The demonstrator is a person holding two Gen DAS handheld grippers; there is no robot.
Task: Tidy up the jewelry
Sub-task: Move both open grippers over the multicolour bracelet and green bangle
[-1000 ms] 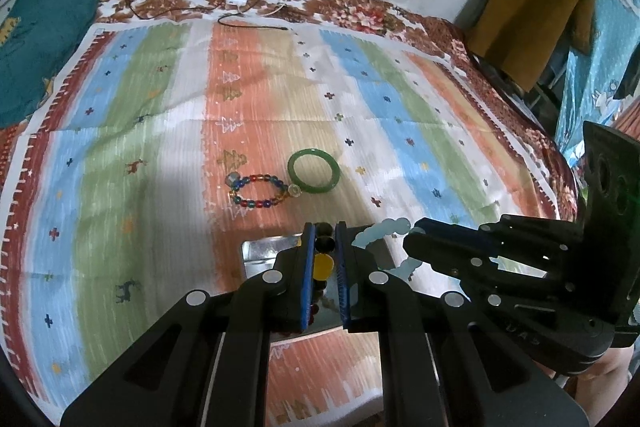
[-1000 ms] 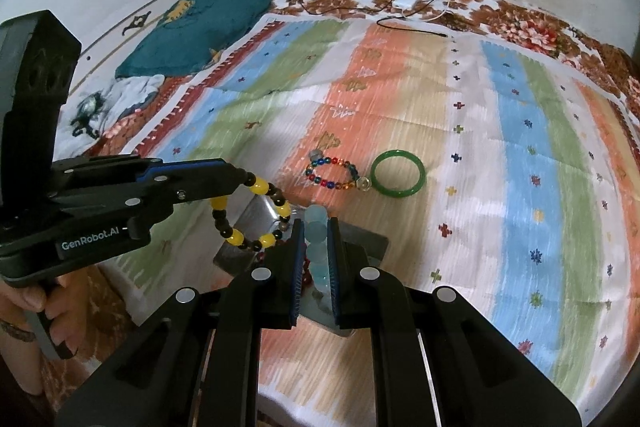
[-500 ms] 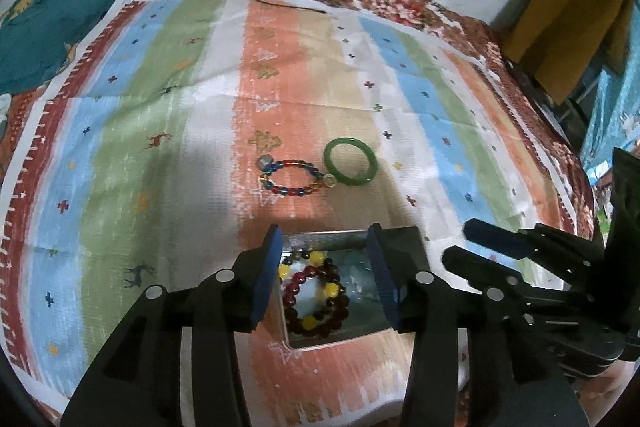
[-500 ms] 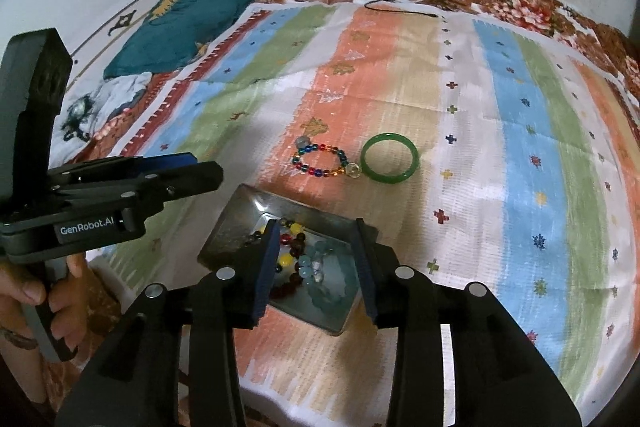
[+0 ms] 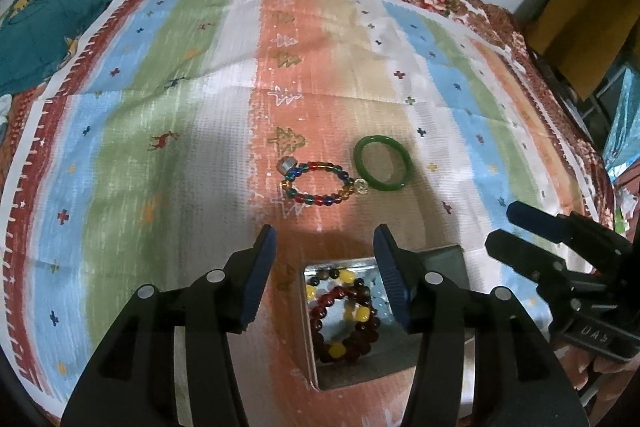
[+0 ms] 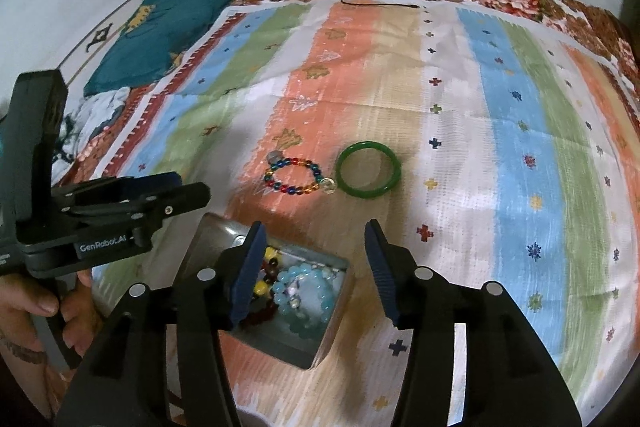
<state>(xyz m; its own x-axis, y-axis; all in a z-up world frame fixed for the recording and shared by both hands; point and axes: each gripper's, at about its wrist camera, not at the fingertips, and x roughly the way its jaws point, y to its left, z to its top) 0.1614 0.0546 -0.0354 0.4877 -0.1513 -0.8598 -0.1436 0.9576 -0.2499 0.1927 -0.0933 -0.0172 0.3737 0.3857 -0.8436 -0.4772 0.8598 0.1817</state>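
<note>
Left wrist view is showing the left gripper [image 5: 324, 251] with jaws just spreading apart, nothing between them, hanging over the tin [image 5: 440, 259] holding a dark bead bracelet [image 5: 344, 323]. Right gripper [image 6: 314, 247] is likewise gaping, empty, above a pale blue bracelet [image 6: 308, 291]. Rainbow bracelet [image 6: 296, 177] and green bangle [image 6: 368, 171] are lying touching on the cloth [image 6: 520, 147].

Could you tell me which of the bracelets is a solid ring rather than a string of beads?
The green bangle, lying on the cloth: one smooth band. The multicoloured bracelet beside it and those in the tin are beaded.
</note>
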